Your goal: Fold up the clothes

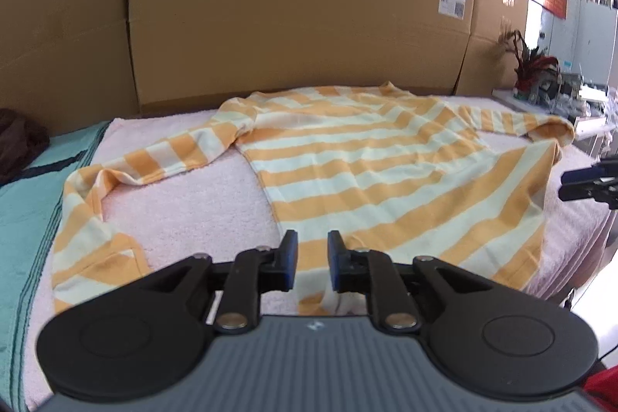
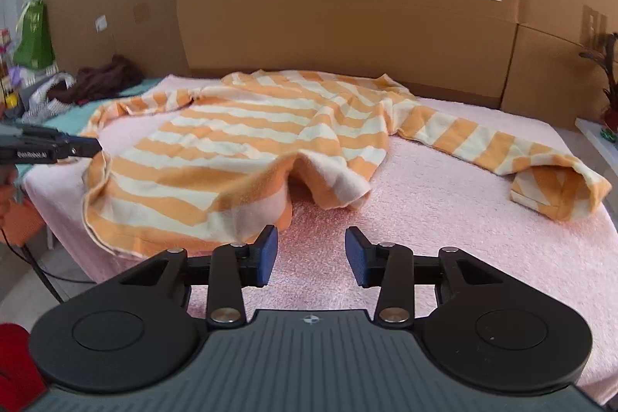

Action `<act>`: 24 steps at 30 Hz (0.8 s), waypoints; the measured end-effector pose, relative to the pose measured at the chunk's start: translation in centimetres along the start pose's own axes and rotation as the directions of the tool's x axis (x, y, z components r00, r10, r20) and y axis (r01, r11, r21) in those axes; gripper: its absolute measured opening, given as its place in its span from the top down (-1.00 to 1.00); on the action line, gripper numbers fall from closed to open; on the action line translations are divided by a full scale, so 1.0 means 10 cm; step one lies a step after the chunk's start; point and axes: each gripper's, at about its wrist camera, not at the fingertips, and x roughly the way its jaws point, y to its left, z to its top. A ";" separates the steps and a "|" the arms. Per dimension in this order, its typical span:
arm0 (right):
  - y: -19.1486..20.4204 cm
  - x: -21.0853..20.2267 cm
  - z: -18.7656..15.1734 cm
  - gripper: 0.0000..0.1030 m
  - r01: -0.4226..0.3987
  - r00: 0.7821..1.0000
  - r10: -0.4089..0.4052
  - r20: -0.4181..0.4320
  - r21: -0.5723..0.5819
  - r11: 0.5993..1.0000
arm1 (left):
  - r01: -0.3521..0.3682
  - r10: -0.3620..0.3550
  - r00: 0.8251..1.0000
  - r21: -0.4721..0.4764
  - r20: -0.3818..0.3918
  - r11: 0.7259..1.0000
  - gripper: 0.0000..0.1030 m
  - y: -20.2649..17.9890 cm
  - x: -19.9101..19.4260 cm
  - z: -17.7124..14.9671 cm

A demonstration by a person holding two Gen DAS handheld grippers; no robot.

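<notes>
Centre frame: striped shirt spread, unfolded.
Left gripper: narrow gap, empty.
Right gripper: wide, empty.
Next: likely grasp hem.

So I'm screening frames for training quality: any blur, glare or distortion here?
Left wrist view: fisheye bends the brown cardboard wall; the window area at far right is blown out. Right wrist view: the orange-and-cream striped long-sleeved shirt is fairly sharp, its raised near hem slightly soft; the pink terry towel glares near the claw.
</notes>
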 end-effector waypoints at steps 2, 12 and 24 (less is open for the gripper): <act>0.02 0.11 0.03 0.24 -0.022 1.000 0.022 0.008 0.012 1.000 | 0.014 -0.014 1.000 -0.014 -0.003 1.000 0.29 0.00 -0.03 -0.07; 0.13 0.63 0.20 0.90 -0.134 0.990 0.131 0.051 0.069 0.989 | 0.070 -0.070 0.998 0.043 -0.008 0.997 0.21 -0.24 -0.02 -0.17; -0.12 -0.52 0.05 0.93 -0.191 0.980 0.187 0.066 0.065 0.979 | 0.112 -0.107 0.990 -0.043 0.092 0.993 0.75 0.06 -0.48 -0.02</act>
